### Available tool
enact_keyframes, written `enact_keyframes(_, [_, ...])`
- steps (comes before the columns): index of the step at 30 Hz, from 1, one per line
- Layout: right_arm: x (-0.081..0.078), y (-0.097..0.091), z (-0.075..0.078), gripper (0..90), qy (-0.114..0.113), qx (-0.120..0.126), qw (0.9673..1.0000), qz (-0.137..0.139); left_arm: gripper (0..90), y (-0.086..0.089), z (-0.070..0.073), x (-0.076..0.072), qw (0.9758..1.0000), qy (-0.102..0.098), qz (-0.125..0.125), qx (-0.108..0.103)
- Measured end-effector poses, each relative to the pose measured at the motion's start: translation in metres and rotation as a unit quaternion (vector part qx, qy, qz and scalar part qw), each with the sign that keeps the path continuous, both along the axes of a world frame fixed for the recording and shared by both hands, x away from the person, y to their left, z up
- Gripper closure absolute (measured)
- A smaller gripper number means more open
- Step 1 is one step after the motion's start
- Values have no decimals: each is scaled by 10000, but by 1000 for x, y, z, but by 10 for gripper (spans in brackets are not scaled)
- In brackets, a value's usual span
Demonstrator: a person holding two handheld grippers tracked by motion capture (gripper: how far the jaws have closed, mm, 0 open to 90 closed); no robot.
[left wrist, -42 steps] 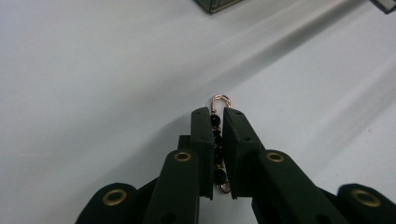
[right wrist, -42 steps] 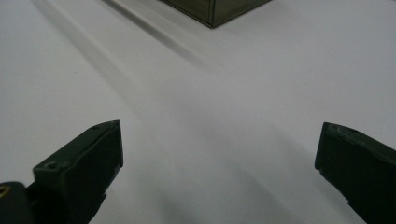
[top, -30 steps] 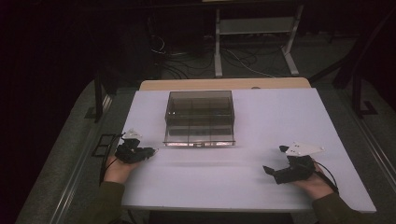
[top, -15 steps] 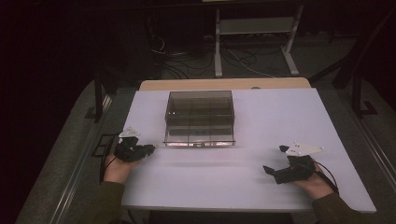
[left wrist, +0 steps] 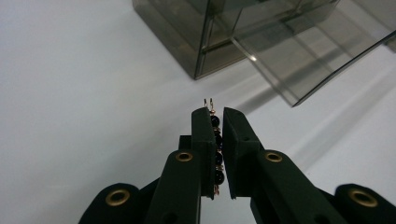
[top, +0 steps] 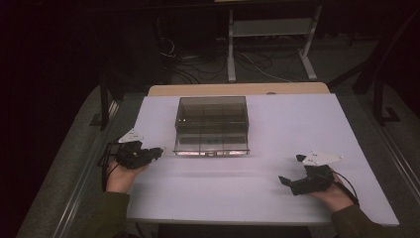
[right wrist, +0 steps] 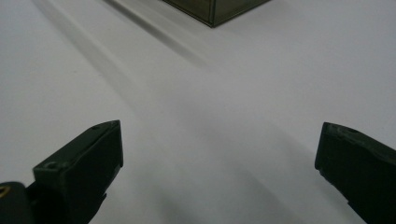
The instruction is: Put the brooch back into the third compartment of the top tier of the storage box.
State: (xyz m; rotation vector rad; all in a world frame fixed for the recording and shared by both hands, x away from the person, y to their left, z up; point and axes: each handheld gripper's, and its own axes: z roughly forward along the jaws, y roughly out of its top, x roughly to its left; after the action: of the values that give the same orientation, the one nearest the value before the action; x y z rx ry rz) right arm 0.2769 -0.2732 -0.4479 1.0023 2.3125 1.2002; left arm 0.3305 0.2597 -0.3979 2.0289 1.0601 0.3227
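Left tongs around beaded earring.

Item one: a short string of dark blue-black round beads on gold-coloured wire, with a small gold wire hook at its end. I am holding it pinched between my left gripper's black jaws; the beads are running lengthwise along the narrow gap, and the hook tip is poking out just past the jaw tips. It is hanging clear above the white tabletop.

Item two: a smoky translucent plastic compartment box, rectangular, with inner dividers. It is sitting upright on the table's middle, just beyond the beads.
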Motion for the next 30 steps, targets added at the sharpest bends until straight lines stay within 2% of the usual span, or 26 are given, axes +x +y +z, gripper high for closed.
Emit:
enact_keyframes(6, [0, 0, 0, 6, 3, -5, 10000, -1, 829, -2, 8, -1, 9999, -81, 0, -96])
enact_keyframes(25, [0, 0, 0, 6, 3, -8, 10000, -2, 829, -14, 33, -1, 9984, -432, -251, -264])
enact_keyframes(30, [0, 0, 0, 6, 6, -1, 10000, -13, 829, -18, 37, 0, 9981, -451, -300, -301])
